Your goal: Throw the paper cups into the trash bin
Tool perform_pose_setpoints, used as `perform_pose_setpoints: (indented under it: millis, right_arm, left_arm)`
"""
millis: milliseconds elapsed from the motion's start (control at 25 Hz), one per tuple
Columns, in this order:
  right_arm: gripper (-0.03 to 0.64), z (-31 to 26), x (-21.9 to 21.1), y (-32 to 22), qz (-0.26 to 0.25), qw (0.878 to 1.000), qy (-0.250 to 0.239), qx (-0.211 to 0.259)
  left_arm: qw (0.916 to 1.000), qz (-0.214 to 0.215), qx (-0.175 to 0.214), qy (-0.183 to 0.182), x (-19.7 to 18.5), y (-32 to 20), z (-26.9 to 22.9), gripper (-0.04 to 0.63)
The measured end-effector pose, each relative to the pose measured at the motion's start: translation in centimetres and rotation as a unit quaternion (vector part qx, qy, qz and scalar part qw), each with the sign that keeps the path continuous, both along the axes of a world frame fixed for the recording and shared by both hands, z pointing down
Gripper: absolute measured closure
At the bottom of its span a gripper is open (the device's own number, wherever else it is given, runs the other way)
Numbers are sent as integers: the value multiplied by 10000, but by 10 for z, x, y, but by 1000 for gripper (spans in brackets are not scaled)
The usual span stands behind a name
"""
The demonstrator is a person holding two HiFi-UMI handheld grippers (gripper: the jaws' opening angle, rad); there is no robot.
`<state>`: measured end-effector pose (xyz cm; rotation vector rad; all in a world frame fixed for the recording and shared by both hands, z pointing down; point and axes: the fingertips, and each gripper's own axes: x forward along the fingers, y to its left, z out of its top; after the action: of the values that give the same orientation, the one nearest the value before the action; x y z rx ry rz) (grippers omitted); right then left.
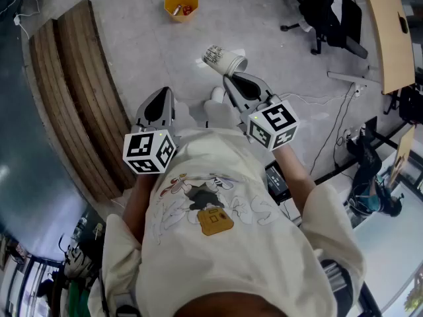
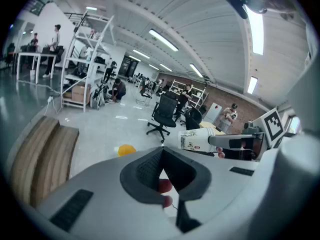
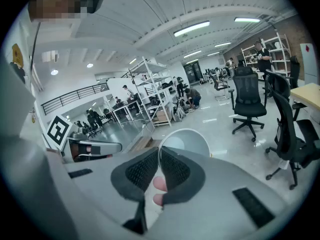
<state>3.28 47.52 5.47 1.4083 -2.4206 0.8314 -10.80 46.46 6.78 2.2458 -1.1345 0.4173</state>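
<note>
Pinching round paper cup [image 1: 223,61] rim | right tongs [image 3: 159,153] | octagonal yellow bin [image 1: 181,4]

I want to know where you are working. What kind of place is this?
Probably a big open office or workshop. It has rolling office chairs, tall metal shelves and long strip lights on a high ceiling.

A large open office-lab, shown by swivel chairs [image 3: 248,101], shelving racks [image 3: 150,91] and desks [image 2: 32,55]
</note>
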Motion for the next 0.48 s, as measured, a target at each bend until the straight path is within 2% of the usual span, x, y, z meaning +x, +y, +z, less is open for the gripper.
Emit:
perform_pose_setpoints:
  millis: [200,480]
  right_arm:
    - [591,-11,23,21,-55,9994,-327,-42]
    - [591,-29,50,15,-182,9985,-395,326]
  left_arm:
    - [9992,-314,217,130,30,7,-27,592]
    - [9974,-559,388,232,63,0,-40,592]
